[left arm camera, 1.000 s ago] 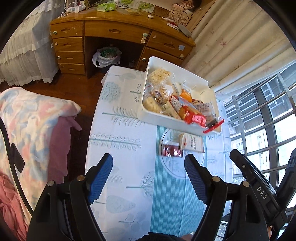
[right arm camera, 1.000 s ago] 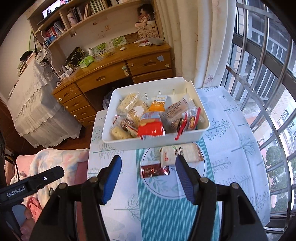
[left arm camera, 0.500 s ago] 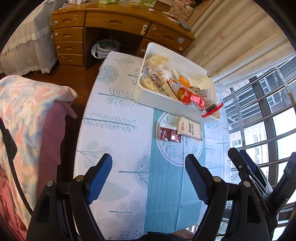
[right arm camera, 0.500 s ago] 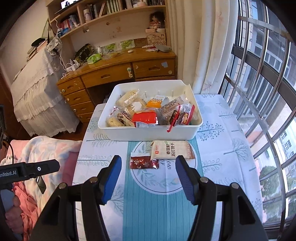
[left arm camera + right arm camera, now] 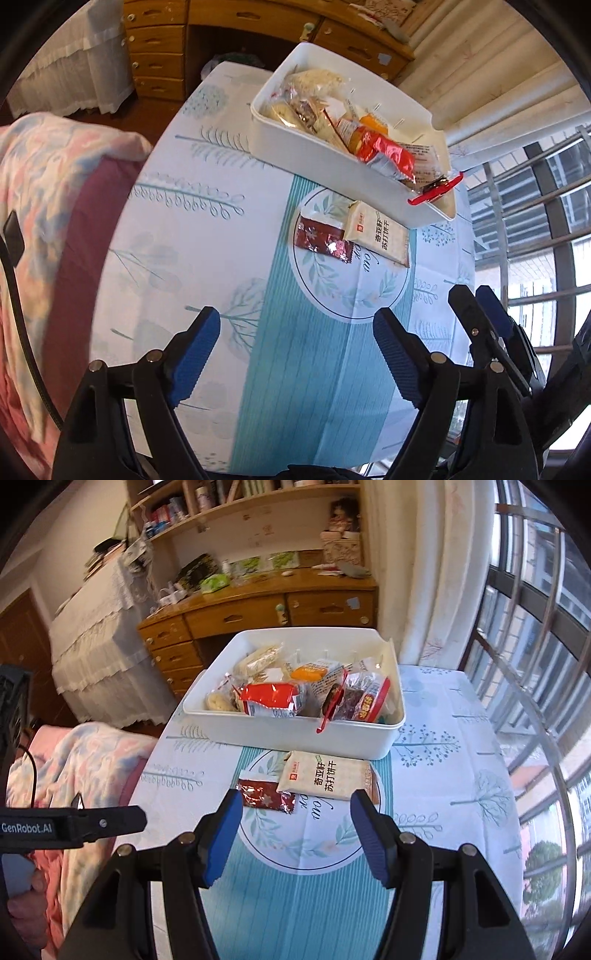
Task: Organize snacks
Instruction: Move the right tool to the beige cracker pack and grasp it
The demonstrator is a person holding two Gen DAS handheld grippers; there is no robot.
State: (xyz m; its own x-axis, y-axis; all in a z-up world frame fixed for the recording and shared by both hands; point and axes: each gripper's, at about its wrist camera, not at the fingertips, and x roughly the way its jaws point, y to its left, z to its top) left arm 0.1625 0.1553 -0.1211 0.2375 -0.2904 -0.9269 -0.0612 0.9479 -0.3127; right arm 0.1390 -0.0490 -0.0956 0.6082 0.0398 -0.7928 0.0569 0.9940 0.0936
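A white bin (image 5: 295,734) (image 5: 321,162) full of wrapped snacks stands at the far side of the table. In front of it lie two loose packets: a beige cracker pack (image 5: 325,779) (image 5: 376,232) and a small dark red foil packet (image 5: 264,794) (image 5: 321,240), touching each other. My left gripper (image 5: 297,343) hangs above the near table with its jaws opening and nothing between them. My right gripper (image 5: 295,819) is open and empty, just short of the two packets. The right gripper's fingers (image 5: 476,314) show at the right of the left wrist view.
The table has a white and teal cloth (image 5: 461,775). A chair with a pink and blue blanket (image 5: 48,192) stands at the table's left side. Beyond are a wooden desk (image 5: 258,609), curtains (image 5: 424,572) and a barred window (image 5: 535,646) on the right.
Both grippers have sunk and come closer to the table, so the bin and the two packets look larger. The left jaws have spread wider.
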